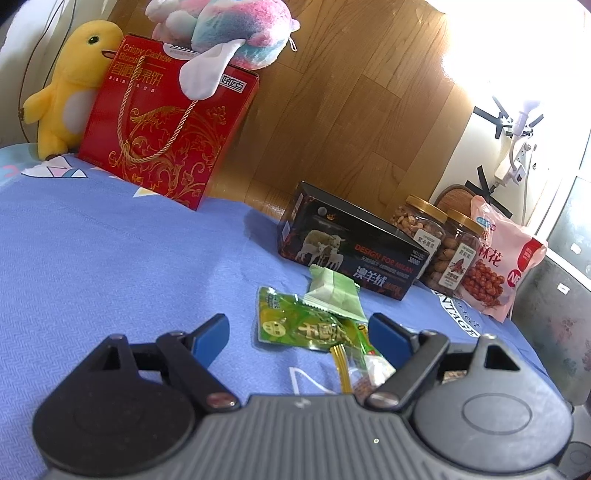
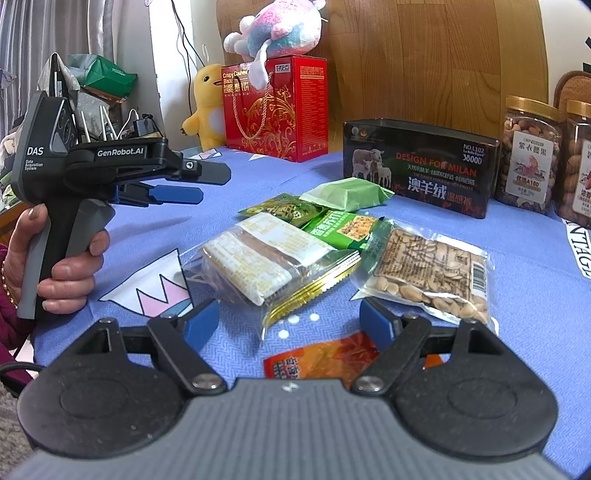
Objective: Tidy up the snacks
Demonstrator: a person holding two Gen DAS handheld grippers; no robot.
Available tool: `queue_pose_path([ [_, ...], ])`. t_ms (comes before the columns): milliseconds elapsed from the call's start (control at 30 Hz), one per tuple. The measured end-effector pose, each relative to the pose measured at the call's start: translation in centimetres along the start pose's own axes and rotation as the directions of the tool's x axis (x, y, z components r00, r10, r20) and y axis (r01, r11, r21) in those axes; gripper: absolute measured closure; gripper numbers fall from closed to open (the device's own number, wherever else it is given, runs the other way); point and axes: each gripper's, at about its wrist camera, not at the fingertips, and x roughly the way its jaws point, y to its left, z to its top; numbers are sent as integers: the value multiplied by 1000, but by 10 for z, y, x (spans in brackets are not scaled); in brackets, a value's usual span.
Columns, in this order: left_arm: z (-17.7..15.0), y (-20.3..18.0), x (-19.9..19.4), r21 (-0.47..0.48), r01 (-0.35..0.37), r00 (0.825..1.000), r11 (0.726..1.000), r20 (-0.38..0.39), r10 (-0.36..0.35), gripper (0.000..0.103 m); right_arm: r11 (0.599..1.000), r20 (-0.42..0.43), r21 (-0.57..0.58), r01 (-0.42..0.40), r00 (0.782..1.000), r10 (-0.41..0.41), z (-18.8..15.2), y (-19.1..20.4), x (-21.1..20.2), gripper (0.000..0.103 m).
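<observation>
A hand (image 2: 62,254) grips the left gripper (image 2: 207,182) at the left edge of a blue cloth-covered table (image 1: 110,240), its jaws spread wide with nothing between them. Behind it a yellow plush toy (image 2: 207,107) leans beside a red biscuit box (image 2: 280,110) topped by a pastel plush (image 2: 280,29). At centre, a loose cluster of snack packets lies on the cloth: a clear-wrapped cracker pack (image 2: 269,258), green packets (image 2: 291,210), a peanut bag (image 2: 432,269) and an orange packet (image 2: 325,358). The right gripper (image 2: 291,325) hovers just before them, jaws wide, empty. A black box (image 2: 417,166) and nut jars (image 2: 528,155) stand further right.
</observation>
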Motion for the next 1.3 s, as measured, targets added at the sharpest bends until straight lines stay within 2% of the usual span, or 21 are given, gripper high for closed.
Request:
queue_pose_path([
  [1300, -1, -1, -1, 8, 27, 1000, 1000, -5, -27, 18, 1000, 1, -9, 6, 1000, -6, -1, 2, 0, 18],
])
